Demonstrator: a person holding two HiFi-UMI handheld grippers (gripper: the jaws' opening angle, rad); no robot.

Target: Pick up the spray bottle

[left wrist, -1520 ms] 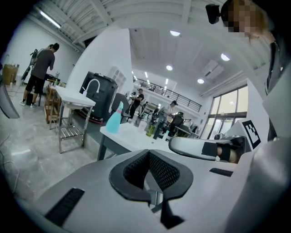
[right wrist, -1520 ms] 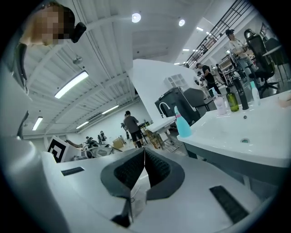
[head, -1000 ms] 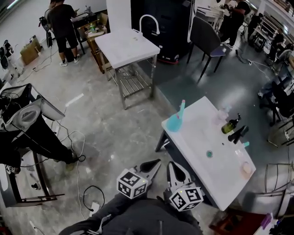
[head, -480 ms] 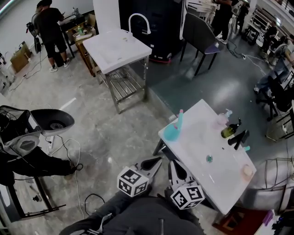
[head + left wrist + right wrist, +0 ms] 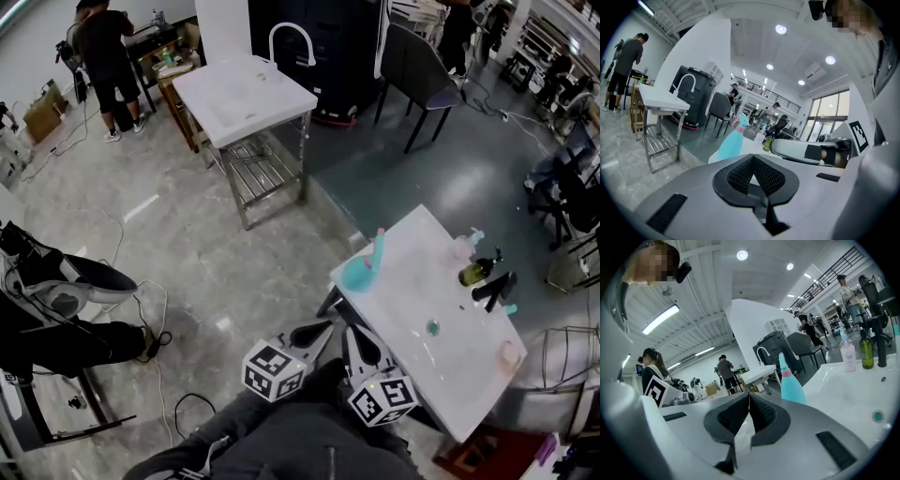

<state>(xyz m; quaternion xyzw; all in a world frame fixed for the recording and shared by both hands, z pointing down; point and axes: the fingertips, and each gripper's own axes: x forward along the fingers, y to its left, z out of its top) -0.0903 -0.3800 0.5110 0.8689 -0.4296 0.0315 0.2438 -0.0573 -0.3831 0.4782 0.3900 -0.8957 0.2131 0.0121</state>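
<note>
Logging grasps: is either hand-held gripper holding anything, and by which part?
Nothing. Both the left hand-held gripper and right hand-held gripper are shut and empty.

Desk (image 5: 412, 300): white top, smooth, glossy.
Teal bottle (image 5: 358, 273): smooth plastic, satin sheen.
Green bottle (image 5: 472, 273): glossy, translucent.
Floor (image 5: 216, 253): polished grey stone, reflective.
Left gripper (image 5: 752, 164), right gripper (image 5: 749, 397): matt grey plastic shells; jaws lined with black ribbed pads.

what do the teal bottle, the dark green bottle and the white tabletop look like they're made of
Teal bottle: probably plastic; opaque, even colour, satin sheen, pink collar at the neck.
Dark green bottle: glass or clear plastic, hard to say which; glossy and translucent.
White tabletop: smooth and glossy, perhaps ceramic or a stone-like composite; it shows soft reflections.
</note>
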